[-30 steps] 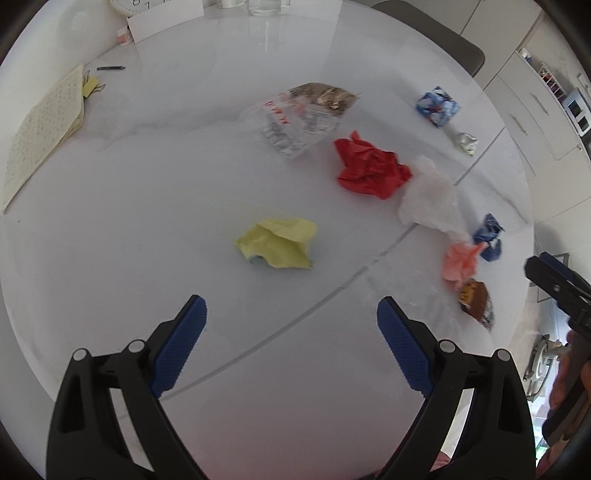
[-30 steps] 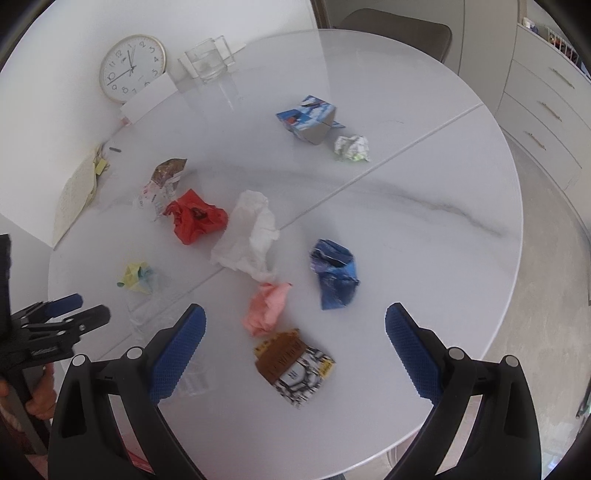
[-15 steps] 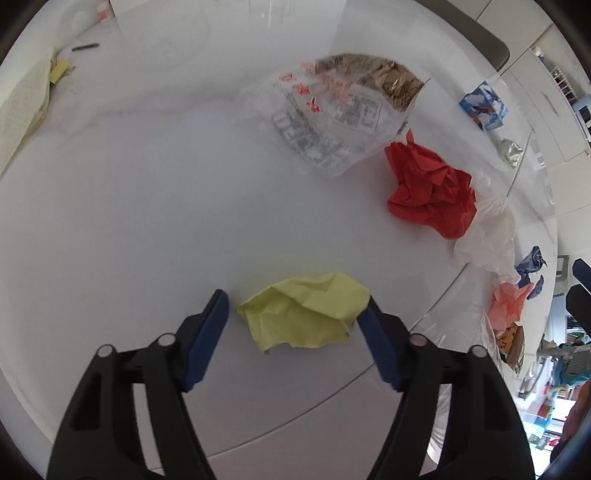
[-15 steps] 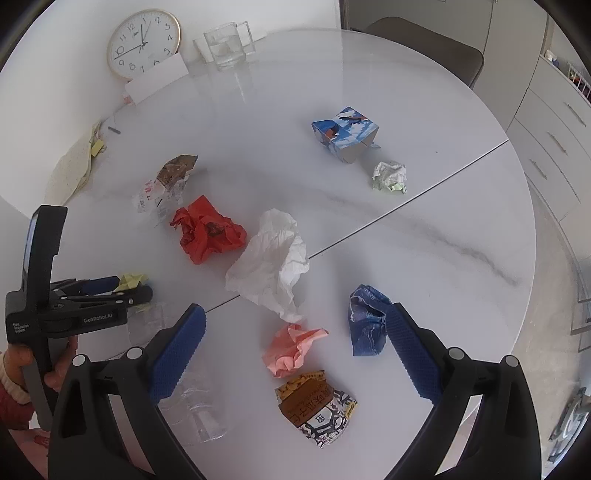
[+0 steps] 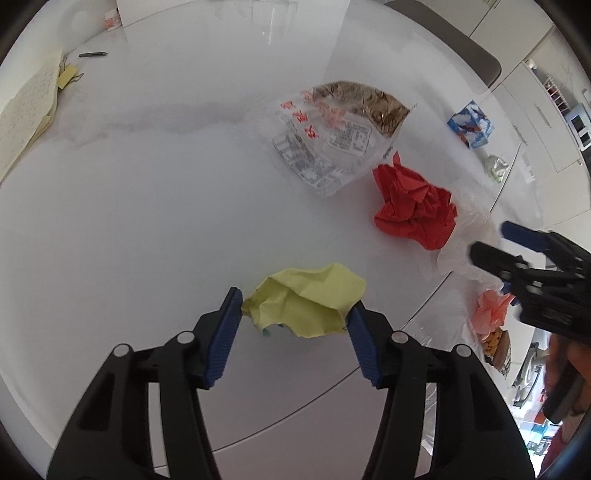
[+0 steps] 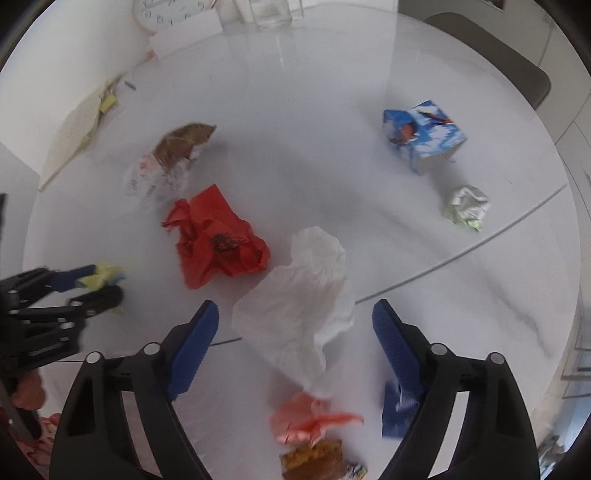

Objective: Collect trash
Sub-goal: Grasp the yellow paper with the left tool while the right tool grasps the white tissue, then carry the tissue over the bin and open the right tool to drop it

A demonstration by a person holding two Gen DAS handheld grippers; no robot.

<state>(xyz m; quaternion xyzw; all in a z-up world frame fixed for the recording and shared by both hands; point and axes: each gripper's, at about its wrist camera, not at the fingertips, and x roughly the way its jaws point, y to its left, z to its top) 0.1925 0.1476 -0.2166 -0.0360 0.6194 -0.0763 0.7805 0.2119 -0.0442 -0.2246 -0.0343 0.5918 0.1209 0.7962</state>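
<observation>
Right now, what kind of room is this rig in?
Probably a home dining or kitchen area: a round white marble-look table, a chair pushed up at its far side, white drawer cabinets beside it, and a wall clock propped at the table's back edge.

I count 2 grippers, 5 paper wads: yellow, red, white, pink, silver-green. 1 clear bag, 1 blue carton, 1 blue wrapper.
</observation>
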